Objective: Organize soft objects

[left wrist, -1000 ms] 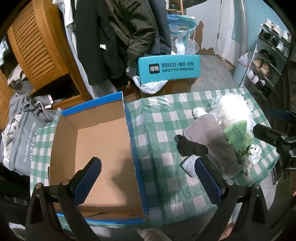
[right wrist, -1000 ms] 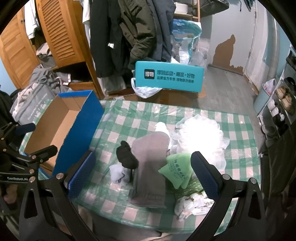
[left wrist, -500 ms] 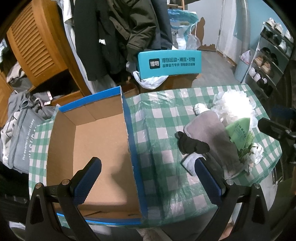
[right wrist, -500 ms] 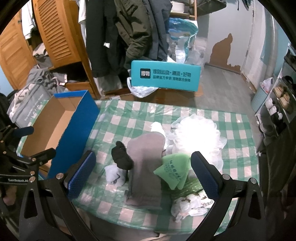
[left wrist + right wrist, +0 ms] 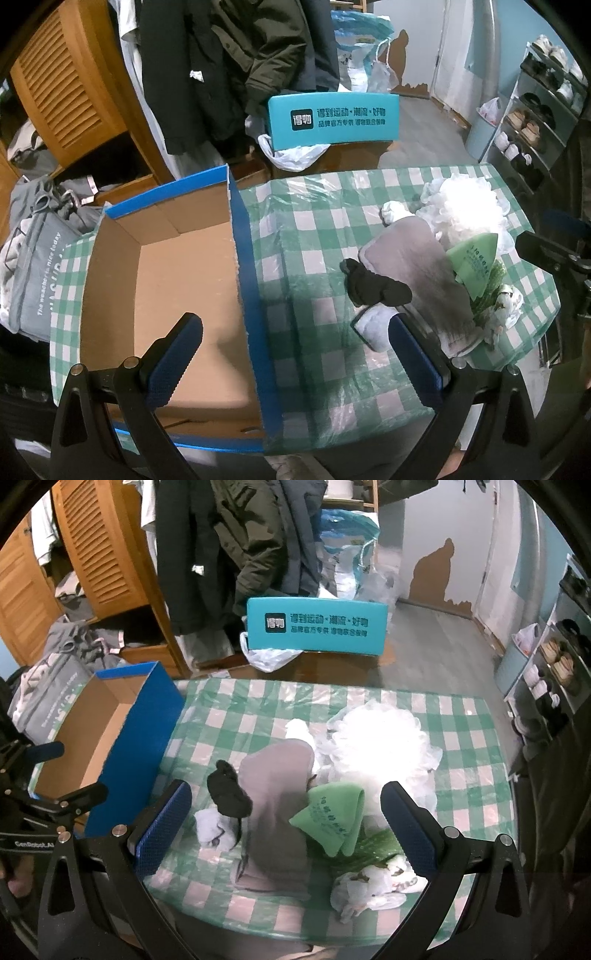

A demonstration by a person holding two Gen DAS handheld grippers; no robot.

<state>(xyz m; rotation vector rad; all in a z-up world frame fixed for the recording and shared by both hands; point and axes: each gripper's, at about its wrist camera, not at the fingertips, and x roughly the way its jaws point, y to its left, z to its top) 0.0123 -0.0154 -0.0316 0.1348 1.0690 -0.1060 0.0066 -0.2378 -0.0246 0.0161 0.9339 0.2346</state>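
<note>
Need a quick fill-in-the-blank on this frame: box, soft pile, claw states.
1. The blue cardboard box holds ____ soft items so far.
2. The black sock lies against the ____ cloth's left edge.
3. The left claw and right claw are both ____.
4. The tablecloth is checked white and ____.

Missing words: no; grey; open; green

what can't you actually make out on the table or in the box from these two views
- Box near corner: left wrist view, hidden behind the left gripper fingers.
- White mesh puff: both views, glare washes out its texture.
- Green cloth print: right wrist view, too small to read.
- What lies under the grey cloth: covered in both views.
- Table near edge: cut off behind the right gripper.
</note>
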